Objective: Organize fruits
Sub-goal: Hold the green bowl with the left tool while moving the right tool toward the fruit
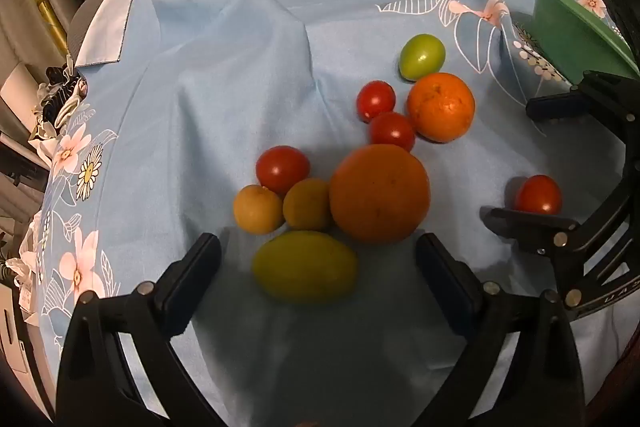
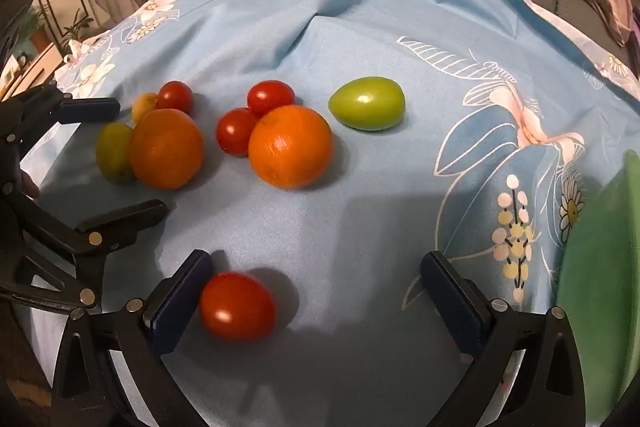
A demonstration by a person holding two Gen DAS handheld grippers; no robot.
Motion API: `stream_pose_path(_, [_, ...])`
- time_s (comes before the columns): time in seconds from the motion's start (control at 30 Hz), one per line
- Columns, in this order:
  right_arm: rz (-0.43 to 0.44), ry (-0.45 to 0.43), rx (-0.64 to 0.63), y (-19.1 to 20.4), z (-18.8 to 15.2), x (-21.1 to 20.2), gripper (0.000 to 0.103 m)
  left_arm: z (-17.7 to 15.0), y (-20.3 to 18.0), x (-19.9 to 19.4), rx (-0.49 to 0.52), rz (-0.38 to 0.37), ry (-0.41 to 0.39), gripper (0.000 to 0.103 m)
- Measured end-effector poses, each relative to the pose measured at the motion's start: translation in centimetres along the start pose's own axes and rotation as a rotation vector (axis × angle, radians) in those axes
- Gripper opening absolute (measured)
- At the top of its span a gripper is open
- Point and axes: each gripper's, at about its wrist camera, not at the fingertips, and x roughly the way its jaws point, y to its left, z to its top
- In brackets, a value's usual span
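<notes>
Fruits lie loose on the blue floral cloth (image 1: pixel 240 75) beside the green bowl (image 1: pixel 568 39); we hold both grippers spread and empty, the right gripper (image 2: pixel 316 287) bracketing a stray tomato (image 2: pixel 238 306), the left gripper (image 1: pixel 318 255) over a yellow-green fruit (image 1: pixel 305 266), presumably for pickup.

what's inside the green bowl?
Cannot tell. The green bowl shows only its outer wall and rim at the frame edge in both wrist views; the interior is hidden. All visible fruit, including the lone red tomato, lies on the blue floral cloth.

Two oranges (image 1: pixel 379 192), four clustered red tomatoes (image 1: pixel 283 169), yellow-green fruits (image 1: pixel 305 267) on blue cloth; one red tomato (image 2: pixel 237 306) lies apart.
</notes>
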Motion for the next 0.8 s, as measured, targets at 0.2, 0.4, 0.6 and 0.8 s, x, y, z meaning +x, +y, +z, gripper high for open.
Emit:
stream_pose_path(0.2, [-0.002,0.001,-0.001,0.0,0.0,0.0,0.103,-0.1,0.0,0.0,-0.004,-0.001,-0.001,0.098])
stream_pose_path(0.4, [0.003,0.000,-0.006,0.1,0.0,0.0,0.103,-0.1,-0.1,-0.1,-0.001,0.000,0.000,0.098])
stream_pose_path(0.6, [0.013,0.016,-0.022,0.6,0.6,0.4,0.103,-0.2,0.5,-0.3,-0.025,0.005,0.009,0.094])
stream_pose_path(0.8, [-0.092,0.012,-0.004,0.3,0.7,-1.4,0.103,-0.3,1.4,-2.3,-0.102,-0.063,0.004,0.092])
